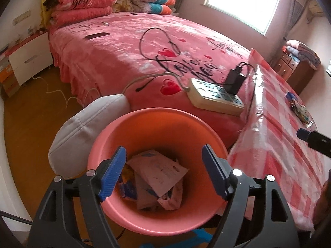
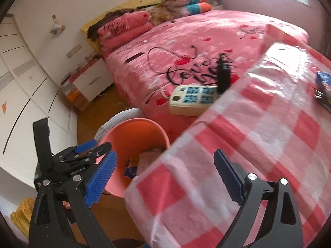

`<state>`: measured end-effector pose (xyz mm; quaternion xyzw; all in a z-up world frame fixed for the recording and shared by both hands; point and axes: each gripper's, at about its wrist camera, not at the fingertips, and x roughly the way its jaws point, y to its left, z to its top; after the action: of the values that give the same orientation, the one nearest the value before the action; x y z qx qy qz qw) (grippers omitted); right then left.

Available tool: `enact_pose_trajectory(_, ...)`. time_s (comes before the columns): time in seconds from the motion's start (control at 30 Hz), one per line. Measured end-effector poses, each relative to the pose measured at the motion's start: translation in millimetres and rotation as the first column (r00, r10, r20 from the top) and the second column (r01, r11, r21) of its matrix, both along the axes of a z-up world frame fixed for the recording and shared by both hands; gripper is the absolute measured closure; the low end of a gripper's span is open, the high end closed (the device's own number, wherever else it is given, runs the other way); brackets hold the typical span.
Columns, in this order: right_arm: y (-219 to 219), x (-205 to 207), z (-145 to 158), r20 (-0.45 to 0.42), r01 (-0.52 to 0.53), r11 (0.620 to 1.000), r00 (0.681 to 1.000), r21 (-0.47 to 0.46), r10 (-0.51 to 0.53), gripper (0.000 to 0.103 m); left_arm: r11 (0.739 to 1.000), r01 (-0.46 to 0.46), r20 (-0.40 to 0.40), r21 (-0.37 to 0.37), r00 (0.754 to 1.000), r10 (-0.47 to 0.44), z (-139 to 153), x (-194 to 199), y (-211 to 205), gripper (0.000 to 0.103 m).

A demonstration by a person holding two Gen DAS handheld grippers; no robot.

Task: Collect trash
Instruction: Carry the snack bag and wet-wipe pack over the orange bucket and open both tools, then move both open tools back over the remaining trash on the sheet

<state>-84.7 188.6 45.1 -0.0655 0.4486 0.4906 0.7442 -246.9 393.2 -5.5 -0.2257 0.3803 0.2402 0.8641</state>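
Pink bin point(image 1: 157, 136) of trash point(image 1: 159, 171), below open left tongs point(image 1: 164, 172)

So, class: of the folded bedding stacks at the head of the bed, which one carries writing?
The pink "Love you" blanket stack; the floral stack beside it shows none.

Two grippers are showing: the left gripper point(image 1: 163, 169) and the right gripper point(image 2: 163, 177). One pink bin point(image 1: 144, 124) is sitting at six o'clock, holding perhaps four crumpled wrappers point(image 1: 163, 171), overlapping too much to count surely. One power strip point(image 1: 215, 97) is lying on one bed point(image 1: 115, 51), carrying one black charger point(image 1: 234, 80). One checked worktop point(image 1: 275, 124) is showing at three o'clock.
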Motion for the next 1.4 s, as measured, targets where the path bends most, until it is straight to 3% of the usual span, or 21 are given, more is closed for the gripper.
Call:
enact_pose_trajectory(0.37, -54.1, 8.5, -4.9, 0.028, 0.103, 0.994, 0.994, 0.022, -0.104, 0.009, 0.989, 0.141, 0.022, 0.043, 0.99, -0.142, 29.1, 28.2, -47.3, 0.024)
enact_pose_trajectory(0.77, -114.8, 28.2, -4.2, 0.011, 0.212, 0.973, 0.977, 0.088, -0.214, 0.009, 0.955, 0.278, 0.021, 0.106, 0.959, -0.281, 58.7, 63.7, -107.3, 0.021)
enact_pose_trajectory(1.07, -168.2, 44.4, -1.4, 0.006, 0.301, 0.947, 0.953, 0.113, -0.304, 0.009, 0.904, 0.392, 0.019, 0.167, 0.916, -0.401, 81.9, 98.4, -162.9, 0.021)
enact_pose_trajectory(1.4, -237.4, 71.0, 2.2, 0.03, 0.42, 0.901, 0.905, 0.108, -0.425, 0.009, 0.831, 0.509, 0.022, 0.222, 0.85, -0.527, 103.4, 143.4, -228.9, 0.02)
